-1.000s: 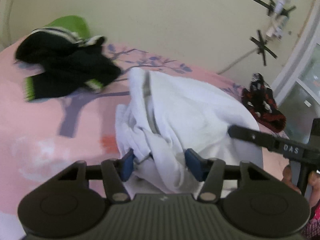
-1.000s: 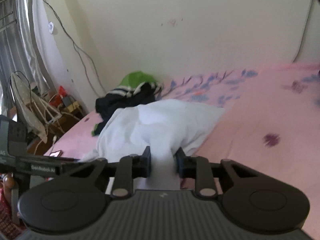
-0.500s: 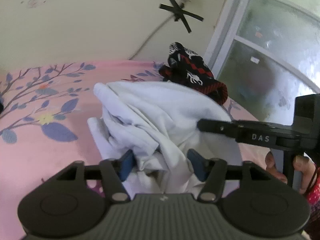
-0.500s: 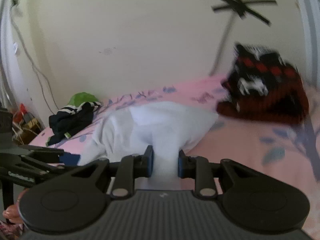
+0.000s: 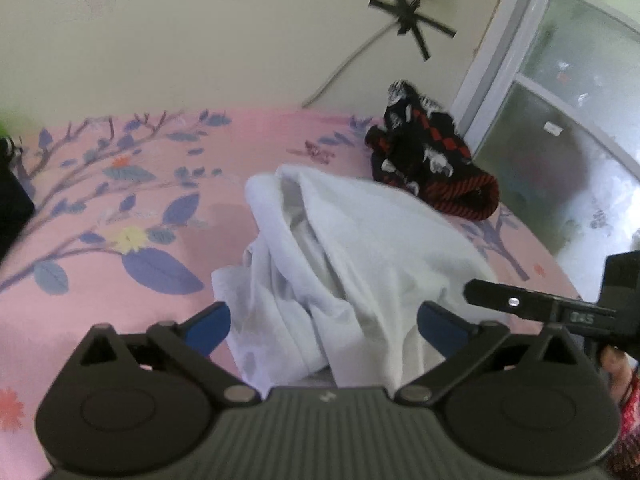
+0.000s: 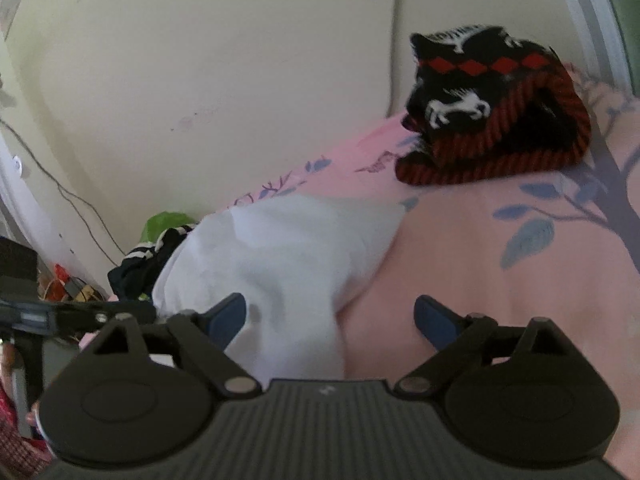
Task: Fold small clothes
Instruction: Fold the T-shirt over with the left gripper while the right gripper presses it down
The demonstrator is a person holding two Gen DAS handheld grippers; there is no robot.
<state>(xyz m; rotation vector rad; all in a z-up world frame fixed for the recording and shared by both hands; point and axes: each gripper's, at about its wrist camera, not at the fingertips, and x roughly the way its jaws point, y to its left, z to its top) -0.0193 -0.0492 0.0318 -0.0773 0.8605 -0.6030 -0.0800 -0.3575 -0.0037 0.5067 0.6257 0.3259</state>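
Note:
A white garment (image 5: 344,264) lies bunched on the pink floral bedsheet (image 5: 120,208). My left gripper (image 5: 324,326) is open, its blue pads wide apart on either side of the cloth's near end. In the right wrist view the white garment (image 6: 288,248) runs between the pads of my right gripper (image 6: 330,318), which is also open. The right gripper's finger shows at the right of the left wrist view (image 5: 532,304).
A black, red and white knitted garment (image 5: 428,164) is folded by the wall and window at the bed's far right, also seen in the right wrist view (image 6: 488,112). A black and green garment (image 6: 156,252) lies behind the white one. Clutter and cables lie off the bed's left.
Both grippers have opened and let go of the white garment, which now rests on the bed. Both views have swung right toward the knitted garment.

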